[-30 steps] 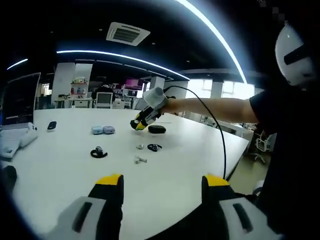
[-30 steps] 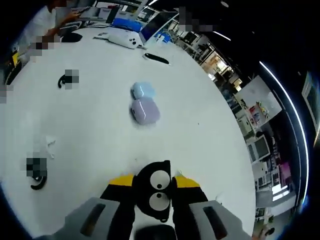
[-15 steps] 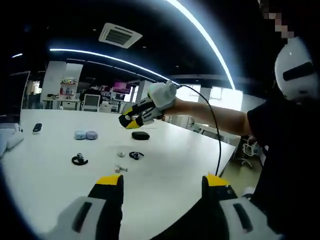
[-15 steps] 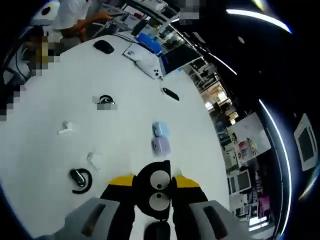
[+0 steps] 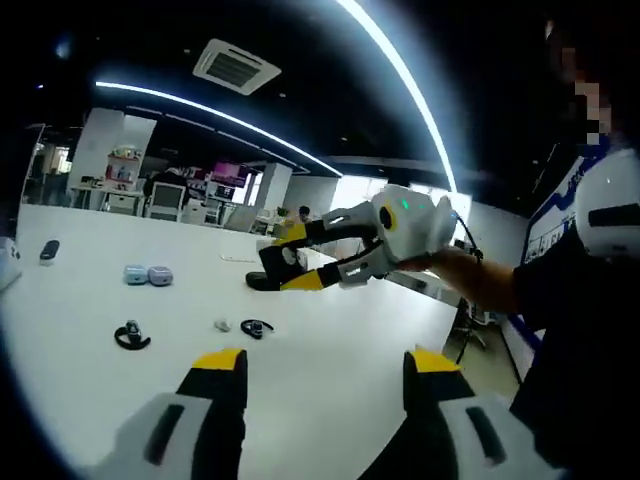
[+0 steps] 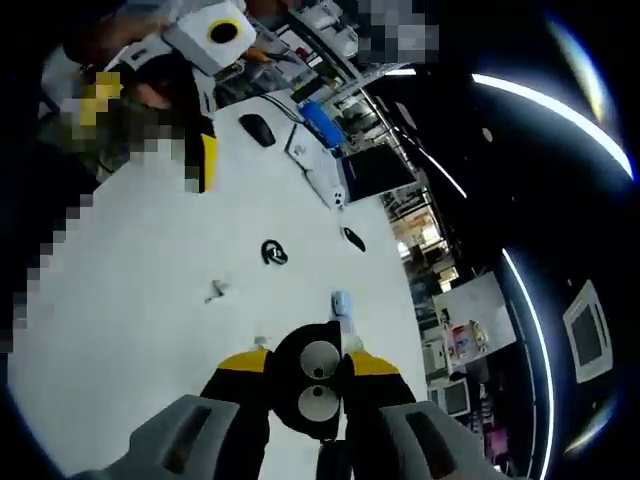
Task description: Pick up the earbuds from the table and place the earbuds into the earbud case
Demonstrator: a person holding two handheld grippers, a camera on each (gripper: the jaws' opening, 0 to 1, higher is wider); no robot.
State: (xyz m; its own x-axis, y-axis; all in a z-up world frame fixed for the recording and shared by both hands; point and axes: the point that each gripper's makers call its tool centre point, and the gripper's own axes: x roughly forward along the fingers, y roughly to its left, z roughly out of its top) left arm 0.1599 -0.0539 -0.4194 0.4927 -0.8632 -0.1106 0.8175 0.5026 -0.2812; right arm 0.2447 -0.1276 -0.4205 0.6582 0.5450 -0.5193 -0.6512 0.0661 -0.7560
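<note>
Above the glossy white table (image 5: 330,350), right claw (image 6: 308,362) clamps a rounded black case (image 6: 312,385); left claw (image 5: 318,362) gapes empty.

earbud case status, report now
Right claw shut on black oval earbud case, lifted above white table. Left claw open, empty. Black ear-hook earbuds on table.

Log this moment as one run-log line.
right claw: shut on black case, lifted above table | left claw: open, empty | earbuds: on table
</note>
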